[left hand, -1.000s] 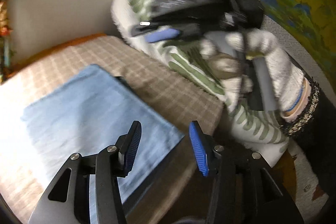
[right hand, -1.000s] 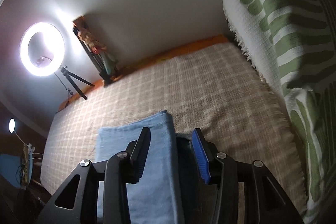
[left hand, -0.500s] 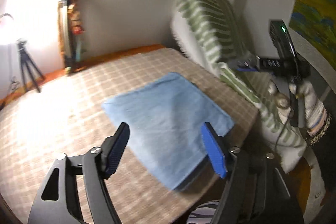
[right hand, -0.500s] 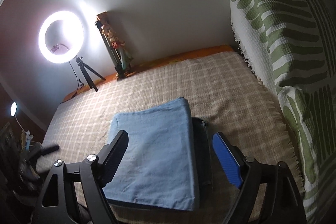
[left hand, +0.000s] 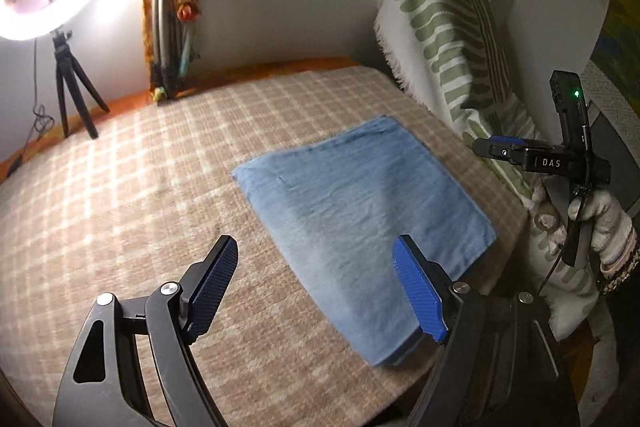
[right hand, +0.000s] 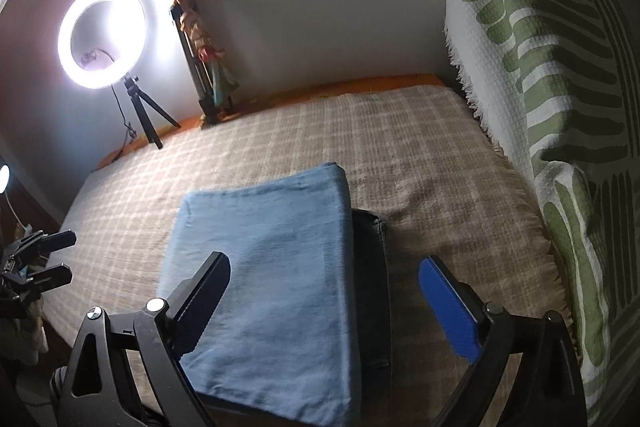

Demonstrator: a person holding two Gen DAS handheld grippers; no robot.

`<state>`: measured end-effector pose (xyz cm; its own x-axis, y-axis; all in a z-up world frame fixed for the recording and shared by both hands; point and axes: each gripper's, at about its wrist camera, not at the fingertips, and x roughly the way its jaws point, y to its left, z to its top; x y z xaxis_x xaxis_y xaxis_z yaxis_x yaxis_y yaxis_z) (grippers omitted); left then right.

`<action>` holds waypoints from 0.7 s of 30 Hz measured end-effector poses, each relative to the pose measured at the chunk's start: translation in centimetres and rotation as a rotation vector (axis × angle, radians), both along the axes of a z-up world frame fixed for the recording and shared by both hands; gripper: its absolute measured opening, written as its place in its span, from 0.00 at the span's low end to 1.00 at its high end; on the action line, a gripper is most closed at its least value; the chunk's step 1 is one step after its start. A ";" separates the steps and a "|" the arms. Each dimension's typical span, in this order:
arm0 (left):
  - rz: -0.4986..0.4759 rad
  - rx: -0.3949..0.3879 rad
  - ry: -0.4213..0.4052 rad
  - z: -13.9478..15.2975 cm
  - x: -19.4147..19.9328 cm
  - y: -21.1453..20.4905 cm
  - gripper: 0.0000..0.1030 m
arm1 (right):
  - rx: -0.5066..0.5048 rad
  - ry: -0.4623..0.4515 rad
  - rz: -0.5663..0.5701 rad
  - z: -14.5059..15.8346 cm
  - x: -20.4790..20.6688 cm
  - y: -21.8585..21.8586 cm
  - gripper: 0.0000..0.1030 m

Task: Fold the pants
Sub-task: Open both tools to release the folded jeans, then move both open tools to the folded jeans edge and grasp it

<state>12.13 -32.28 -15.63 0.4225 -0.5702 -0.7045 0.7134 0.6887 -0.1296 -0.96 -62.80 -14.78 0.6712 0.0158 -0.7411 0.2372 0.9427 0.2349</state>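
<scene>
The light blue pants (left hand: 360,211) lie folded into a flat rectangle on the checked beige bed cover (left hand: 140,195). They also show in the right wrist view (right hand: 276,267), with a darker layer (right hand: 370,267) sticking out along their right side. My left gripper (left hand: 316,287) is open and empty, held above the near edge of the pants. My right gripper (right hand: 324,291) is open and empty, over the pants' near end. In the left wrist view the right gripper (left hand: 536,155) is off the right bed edge, held in a gloved hand. The left gripper (right hand: 36,259) shows at the far left.
A green-and-white striped pillow (right hand: 560,107) leans along the right side of the bed. A lit ring light on a tripod (right hand: 102,35) and a bundled object (right hand: 208,67) stand against the far wall. The bed edge is near me.
Both grippers have opened wide and pulled back from the pants. The left view has swung left and away, so the whole folded rectangle now shows. The pants lie still.
</scene>
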 end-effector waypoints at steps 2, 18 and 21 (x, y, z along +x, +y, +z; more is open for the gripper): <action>0.003 0.004 0.023 -0.9 0.8 -0.5 0.77 | 0.013 0.016 0.007 -0.9 0.9 -0.3 0.94; 0.038 0.018 0.155 -5.6 5.4 -2.7 0.77 | 0.008 0.132 0.097 -6.0 6.6 -1.8 1.00; 0.036 0.027 0.183 -6.5 5.8 -3.0 0.77 | 0.009 0.159 0.126 -7.1 7.0 -1.8 1.00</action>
